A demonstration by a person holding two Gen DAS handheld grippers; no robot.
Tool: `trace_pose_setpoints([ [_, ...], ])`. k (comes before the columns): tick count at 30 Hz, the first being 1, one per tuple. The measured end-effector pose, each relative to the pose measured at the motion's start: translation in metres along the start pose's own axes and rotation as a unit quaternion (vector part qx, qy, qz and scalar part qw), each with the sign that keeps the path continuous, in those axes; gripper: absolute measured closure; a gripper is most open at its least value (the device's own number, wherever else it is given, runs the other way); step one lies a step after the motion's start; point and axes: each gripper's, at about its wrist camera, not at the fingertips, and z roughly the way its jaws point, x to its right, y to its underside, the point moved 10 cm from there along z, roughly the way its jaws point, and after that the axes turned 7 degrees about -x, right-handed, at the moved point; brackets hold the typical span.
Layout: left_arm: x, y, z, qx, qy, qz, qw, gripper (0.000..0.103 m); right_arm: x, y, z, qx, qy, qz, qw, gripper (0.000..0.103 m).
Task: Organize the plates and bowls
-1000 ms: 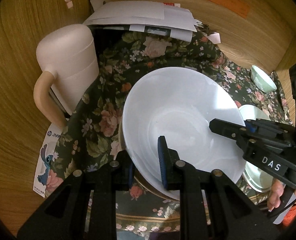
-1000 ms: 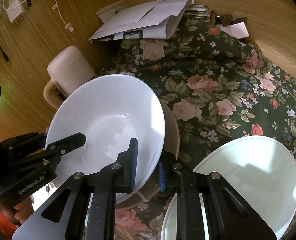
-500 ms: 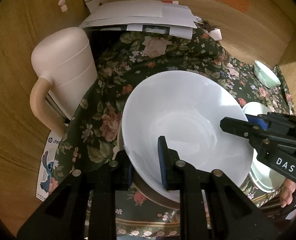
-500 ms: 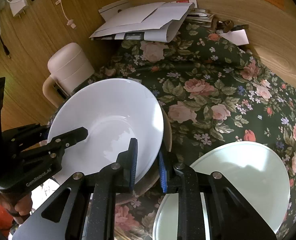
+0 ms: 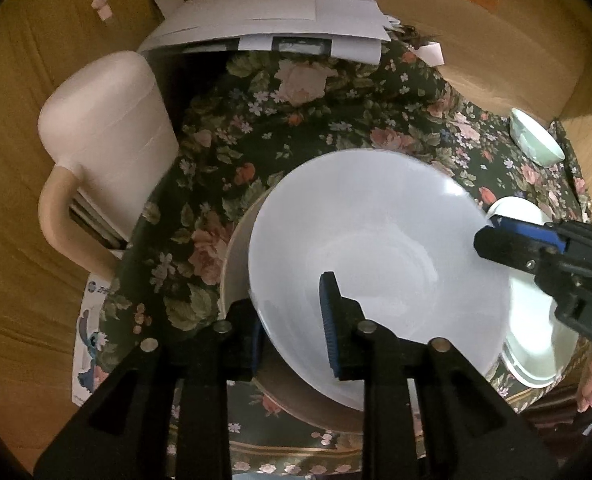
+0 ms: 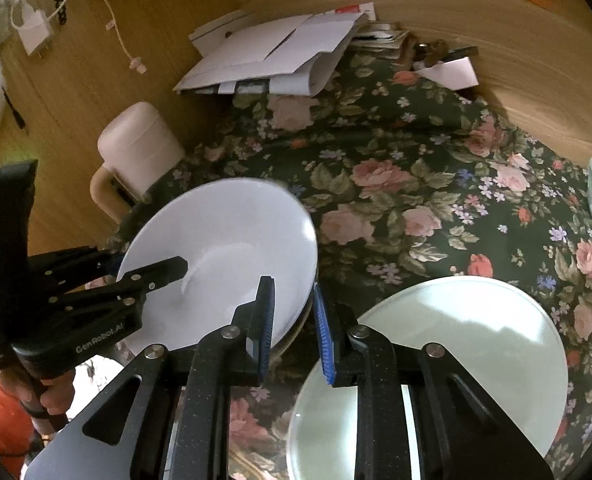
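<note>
A large white bowl point(image 5: 380, 240) sits on a beige plate point(image 5: 235, 248) on the flowered cloth. My left gripper point(image 5: 293, 320) straddles its near rim, jaws apart, one finger inside the bowl. My right gripper point(image 6: 293, 320) straddles the bowl's point(image 6: 223, 248) other rim, jaws slightly apart; it shows in the left wrist view point(image 5: 492, 236). A pale green plate point(image 6: 448, 360) lies to the right. A small green bowl point(image 5: 536, 140) sits far right.
A cream jug with a handle point(image 5: 103, 160) stands to the left. A pile of white envelopes and papers point(image 5: 275, 20) lies at the back against the wooden wall. A Stitch sticker card point(image 5: 89, 344) lies by the cloth's left edge.
Both grippers have drawn back and their jaws have widened on the rim. The white bowl has settled lower onto the beige plate.
</note>
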Motion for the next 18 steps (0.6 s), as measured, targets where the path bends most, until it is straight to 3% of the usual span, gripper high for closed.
trace_pose_setpoints([
  [2,0.002,-0.004,-0.004,0.009,-0.011,0.009,0.9999,0.071,0.005,-0.001,-0.005,0.003,-0.003,0.006,1.000,0.083],
  [4,0.003,-0.009,-0.010,0.020,-0.009,0.009,0.9997,0.058,0.008,-0.002,-0.010,0.009,0.002,0.004,1.000,0.083],
  [8,0.000,-0.019,-0.018,0.030,-0.012,-0.002,0.9995,0.055,0.016,-0.007,-0.026,0.027,0.012,0.001,1.000,0.080],
  [10,0.000,-0.026,-0.028,0.046,-0.013,-0.004,0.9988,0.048,0.022,-0.010,-0.036,0.038,0.020,0.001,0.999,0.074],
  [12,0.004,-0.034,-0.041,0.062,-0.009,-0.001,0.9980,0.043,0.030,-0.014,-0.045,0.049,0.029,0.004,0.998,0.061],
  [18,0.037,-0.055,-0.072,0.103,0.007,0.023,0.9944,0.036,0.064,-0.022,-0.081,0.093,0.075,0.015,0.993,0.044],
])
